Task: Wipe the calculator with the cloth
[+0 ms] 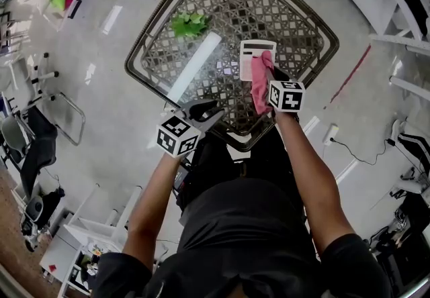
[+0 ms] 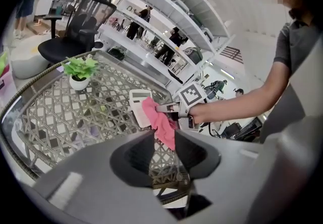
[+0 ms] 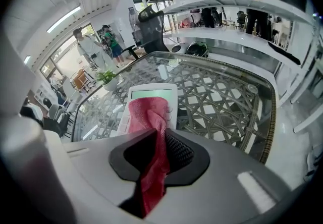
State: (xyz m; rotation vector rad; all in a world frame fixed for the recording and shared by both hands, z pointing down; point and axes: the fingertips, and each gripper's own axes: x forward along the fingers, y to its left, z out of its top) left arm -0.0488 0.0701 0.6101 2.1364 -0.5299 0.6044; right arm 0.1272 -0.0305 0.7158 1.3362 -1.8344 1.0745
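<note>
looking steeply down on a round glass-topped lattice table (image 1: 295,15), with the wiping step judged to be under way. clenching the right gripper (image 1: 267,73) tightly on a pink cloth (image 1: 260,86), pinching the fabric between the jaws and letting a tail of it hang back behind them. draping the free end of the cloth over the near half of the white calculator (image 1: 257,50), apparently touching the keys and leaving the display at the far end uncovered. finding the calculator lying flat on the glass, just right of the table's centre. hovering the left gripper (image 1: 213,114) over the near edge of the table, left of the calculator and well apart from it, jaws standing apart and grasping nothing, with only lattice showing through the gap. judging the next move as calling for dragging the cloth across the keys and on over the display with light downward pressure, without loosening the grip on the fabric. possibly also calling for steadying the calculator with the idle left gripper, a light body on smooth glass being likely to slide under the stroke. counting one calculator, one cloth, one table, one small potted green plant (image 1: 189,23) towards the far left of the tabletop, and two grippers.
</note>
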